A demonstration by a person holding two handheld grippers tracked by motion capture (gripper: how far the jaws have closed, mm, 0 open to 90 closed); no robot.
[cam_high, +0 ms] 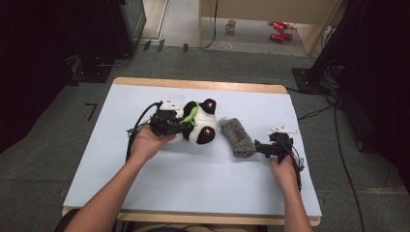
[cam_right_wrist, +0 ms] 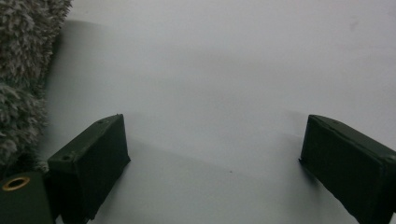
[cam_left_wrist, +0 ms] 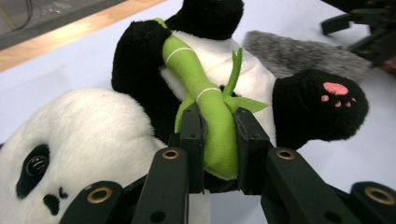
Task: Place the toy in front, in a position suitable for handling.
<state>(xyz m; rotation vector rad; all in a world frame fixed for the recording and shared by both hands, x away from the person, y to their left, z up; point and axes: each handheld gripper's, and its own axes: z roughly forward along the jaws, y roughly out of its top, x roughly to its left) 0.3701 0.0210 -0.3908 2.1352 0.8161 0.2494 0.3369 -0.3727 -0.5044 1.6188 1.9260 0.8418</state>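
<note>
Pale blue sheet covers wooden desk (cam_high: 193,85). Left gripper (cam_left_wrist: 219,140) clamps green felt bamboo stalk (cam_left_wrist: 205,100) of black-and-white plush panda (cam_high: 200,123), near desk centre. Grey fuzzy roll (cam_high: 237,137) lies beside panda. Right gripper (cam_right_wrist: 215,158), jaws spread, holds nothing, near right edge.

The wooden tabletop (cam_high: 203,85), covered by a pale blue sheet (cam_high: 193,174), carries a panda plush (cam_high: 199,126) lying near its middle, with a grey furry roll (cam_high: 237,137) just beside it.
</note>
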